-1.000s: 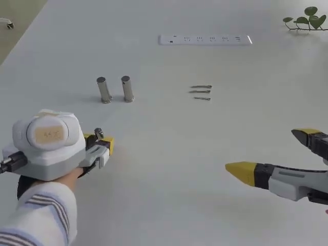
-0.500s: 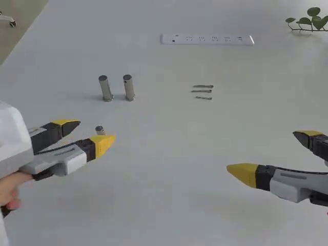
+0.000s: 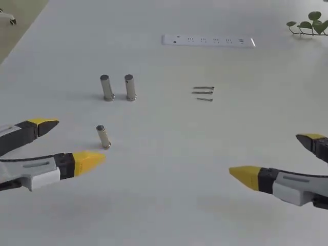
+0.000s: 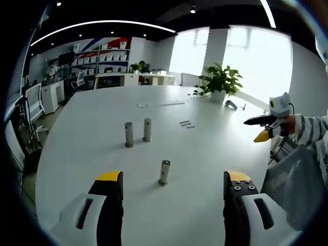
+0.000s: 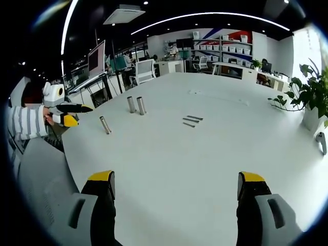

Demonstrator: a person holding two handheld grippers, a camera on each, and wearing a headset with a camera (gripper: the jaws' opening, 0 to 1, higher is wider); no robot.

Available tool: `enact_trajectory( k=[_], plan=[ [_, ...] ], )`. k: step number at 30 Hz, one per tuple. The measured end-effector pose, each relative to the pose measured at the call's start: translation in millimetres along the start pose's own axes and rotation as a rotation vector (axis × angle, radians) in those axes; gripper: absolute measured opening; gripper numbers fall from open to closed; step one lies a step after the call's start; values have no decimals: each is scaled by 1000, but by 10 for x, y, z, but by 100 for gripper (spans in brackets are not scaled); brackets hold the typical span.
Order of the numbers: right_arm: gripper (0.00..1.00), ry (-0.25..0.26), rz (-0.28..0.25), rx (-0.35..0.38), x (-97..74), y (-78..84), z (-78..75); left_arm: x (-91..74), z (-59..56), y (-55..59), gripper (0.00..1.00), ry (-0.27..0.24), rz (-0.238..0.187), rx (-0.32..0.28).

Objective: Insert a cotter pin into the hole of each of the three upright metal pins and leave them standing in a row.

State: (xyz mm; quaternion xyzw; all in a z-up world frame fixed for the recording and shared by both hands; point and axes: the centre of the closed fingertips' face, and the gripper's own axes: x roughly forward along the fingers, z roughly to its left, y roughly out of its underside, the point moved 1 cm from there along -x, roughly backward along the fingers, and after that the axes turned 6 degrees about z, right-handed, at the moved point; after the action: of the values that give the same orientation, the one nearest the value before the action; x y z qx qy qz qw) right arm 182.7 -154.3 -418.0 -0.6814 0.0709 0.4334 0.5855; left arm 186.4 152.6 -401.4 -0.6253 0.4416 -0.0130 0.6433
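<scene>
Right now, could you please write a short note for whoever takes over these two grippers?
Left gripper: open, empty, close to the third pin.
Right gripper: open, empty, over bare table.
Two metal pins stand side by side; the third pin stands apart, nearer the person.
Three cotter pins lie loose together, right of the pair.
Done: no cotter pin inserted yet.
Left: fit a cotter pin into each of the metal pins, and line the third pin up with the other two.
</scene>
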Motion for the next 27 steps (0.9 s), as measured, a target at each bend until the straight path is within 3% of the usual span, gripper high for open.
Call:
enact_trajectory(
  k=[5,11,16,19,23,27],
  plan=[
    [98,-9,-10,21,10,-20,4,17,-107,37,98,62,-8,-6],
    [98,-13,-1,1,35,-46,28,9,-163,23,99,85,-25,-20],
    [98,-22,3,-14,67,-119,38,11,-176,91,99,92,-7,-22],
    [86,-47,12,-21,94,-168,47,-2,-171,132,99,96,-1,-38],
    [87,-61,7,-40,174,-295,46,-32,-154,161,99,85,1,-48],
    [86,-83,-7,-57,262,-459,40,-47,-134,174,99,80,-3,-106]
  ],
)
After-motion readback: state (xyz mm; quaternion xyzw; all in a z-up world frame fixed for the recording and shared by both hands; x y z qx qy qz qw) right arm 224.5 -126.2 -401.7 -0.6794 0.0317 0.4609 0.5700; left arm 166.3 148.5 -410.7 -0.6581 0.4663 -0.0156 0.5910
